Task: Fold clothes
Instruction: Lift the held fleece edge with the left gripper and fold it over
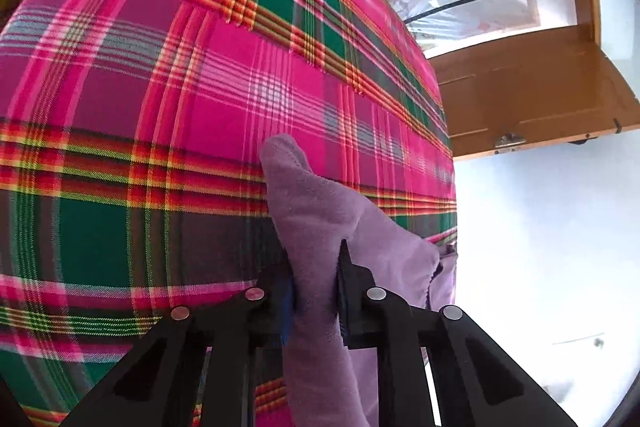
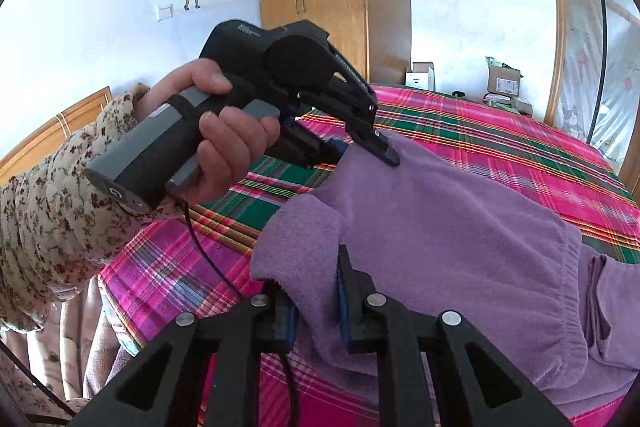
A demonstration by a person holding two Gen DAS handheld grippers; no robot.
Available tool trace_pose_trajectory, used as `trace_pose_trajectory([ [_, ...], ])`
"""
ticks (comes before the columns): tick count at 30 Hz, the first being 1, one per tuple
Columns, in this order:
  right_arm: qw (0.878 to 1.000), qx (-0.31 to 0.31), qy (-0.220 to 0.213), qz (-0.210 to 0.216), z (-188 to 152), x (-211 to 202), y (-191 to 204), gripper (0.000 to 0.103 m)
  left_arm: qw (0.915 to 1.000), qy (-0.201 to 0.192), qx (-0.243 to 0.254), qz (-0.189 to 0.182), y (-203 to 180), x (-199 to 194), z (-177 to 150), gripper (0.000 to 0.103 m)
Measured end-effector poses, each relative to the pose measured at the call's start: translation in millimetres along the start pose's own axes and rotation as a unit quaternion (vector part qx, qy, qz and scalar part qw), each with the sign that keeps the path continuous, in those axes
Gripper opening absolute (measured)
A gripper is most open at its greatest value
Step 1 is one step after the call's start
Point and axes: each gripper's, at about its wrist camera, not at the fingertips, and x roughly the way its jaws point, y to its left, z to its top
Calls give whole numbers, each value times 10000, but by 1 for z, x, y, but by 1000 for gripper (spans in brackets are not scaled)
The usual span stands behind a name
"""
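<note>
Left hand (image 2: 224, 147): wraps the grey handle of my left gripper; floral sleeve (image 2: 52, 219) at the wrist, a thin cable hanging below it.
Left gripper (image 1: 314, 301): clenched on a bunched edge of the purple fleece garment (image 1: 320, 211); a tongue of fabric stands up between the fingers and points forward over the plaid bedspread (image 1: 140, 115).
Left grip, seen from the right wrist: the tip (image 2: 372, 145) bites the far edge of the garment, lifted slightly off the bed.
Right gripper (image 2: 316, 311): clamped on the near edge of the same garment, at a folded lip of fleece.
Garment position: spread across the bedspread between my two grips, an elastic-looking hem curving off to the right; the rest runs out of view.
Stage: I cannot tell whether this is a fold being carried over or a lift to spread the piece flat; the grips fit both.
Handling note: keep both grips level and the edge between them taut, so the fleece does not sag or twist.
Risk: fleece is thick and bunches; a shallow bite may slip.
Surroundings: wooden door (image 1: 532, 95) at right, well apart from the bed.
</note>
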Motion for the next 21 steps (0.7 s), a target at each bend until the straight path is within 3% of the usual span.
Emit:
trace_pose_trajectory([
  [11, 9983, -241, -162, 501, 11, -3, 25, 15, 9989, -367, -249, 141, 14, -40, -3, 13],
  [21, 9927, -448, -212, 1104, 23, 5, 43, 15, 9954, -690, -273, 608, 37, -102, -14, 13],
])
